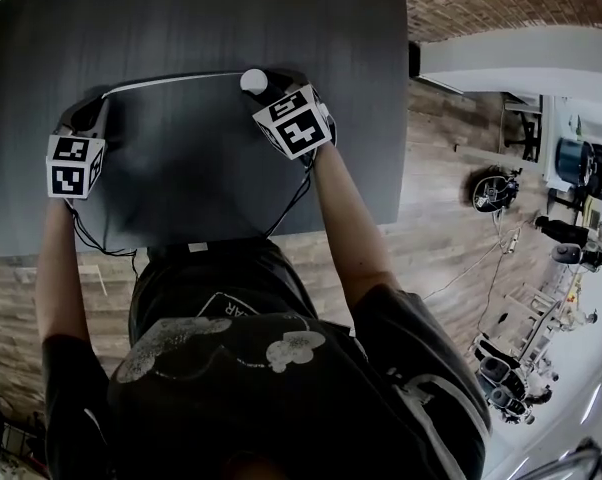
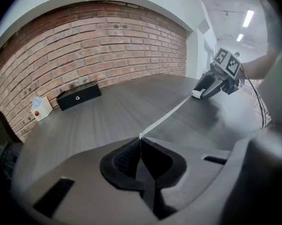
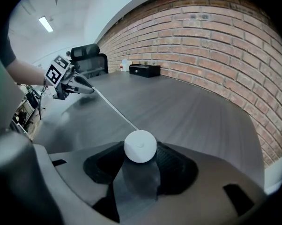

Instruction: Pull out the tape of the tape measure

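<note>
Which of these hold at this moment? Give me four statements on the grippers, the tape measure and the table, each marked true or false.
1. The right gripper grips the round white tape measure case. True.
2. The left gripper is open and empty. False: its jaws are shut on the end of the tape.
3. The tape runs from one gripper to the other above the dark table. True.
4. The black box lies between the two grippers. False: it sits at the table's far edge, by the brick wall.
</note>
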Available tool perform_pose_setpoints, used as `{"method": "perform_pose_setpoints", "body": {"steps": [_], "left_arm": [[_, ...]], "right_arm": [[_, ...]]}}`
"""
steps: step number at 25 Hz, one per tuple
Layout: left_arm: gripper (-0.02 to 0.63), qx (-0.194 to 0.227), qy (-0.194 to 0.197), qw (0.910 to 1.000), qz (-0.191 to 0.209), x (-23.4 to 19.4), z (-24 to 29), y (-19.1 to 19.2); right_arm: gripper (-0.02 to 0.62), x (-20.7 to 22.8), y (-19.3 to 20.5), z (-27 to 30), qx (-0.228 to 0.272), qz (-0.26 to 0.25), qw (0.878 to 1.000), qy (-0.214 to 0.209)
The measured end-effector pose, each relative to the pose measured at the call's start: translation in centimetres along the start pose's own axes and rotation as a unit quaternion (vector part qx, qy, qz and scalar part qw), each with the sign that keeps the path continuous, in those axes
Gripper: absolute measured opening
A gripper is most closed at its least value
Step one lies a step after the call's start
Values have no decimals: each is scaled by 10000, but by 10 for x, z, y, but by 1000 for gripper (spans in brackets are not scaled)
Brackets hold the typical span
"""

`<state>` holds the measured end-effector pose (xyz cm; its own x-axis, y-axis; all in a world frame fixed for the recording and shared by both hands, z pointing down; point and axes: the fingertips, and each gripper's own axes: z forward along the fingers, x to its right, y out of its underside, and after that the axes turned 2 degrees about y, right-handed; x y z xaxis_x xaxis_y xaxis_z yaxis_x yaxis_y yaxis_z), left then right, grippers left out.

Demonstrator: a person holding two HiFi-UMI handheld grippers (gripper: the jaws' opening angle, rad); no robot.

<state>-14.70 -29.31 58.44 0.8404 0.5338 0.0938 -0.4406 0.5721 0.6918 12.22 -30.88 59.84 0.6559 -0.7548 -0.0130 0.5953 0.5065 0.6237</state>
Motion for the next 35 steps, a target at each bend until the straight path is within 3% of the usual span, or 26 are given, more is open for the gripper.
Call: {"method": "perform_pose_setpoints", "body": {"steps": [14, 16, 18, 20, 29, 35], "left_arm": [[16, -155, 85, 9993, 337, -6, 21, 8], [56, -123, 84, 9994, 297, -8, 19, 8], [133, -10, 120, 9997, 221, -10, 15, 7], [163, 148, 164, 9997, 133, -13, 9, 3], [254, 799, 234, 9965, -112, -32, -58, 5], [279, 1268, 437, 9909, -87, -27, -107, 14]], "right_arm": [[235, 3, 4, 6, -56, 224, 9997, 78], [246, 5, 3, 4, -39, 302, 9993, 212], [256, 6, -2, -4, 116, 401, 9981, 453], [259, 6, -7, -11, 275, 525, 9961, 648], [262, -33, -33, -50, 658, 964, 9871, 1099], [262, -79, -50, -83, 990, 1094, 9763, 1584]]}}
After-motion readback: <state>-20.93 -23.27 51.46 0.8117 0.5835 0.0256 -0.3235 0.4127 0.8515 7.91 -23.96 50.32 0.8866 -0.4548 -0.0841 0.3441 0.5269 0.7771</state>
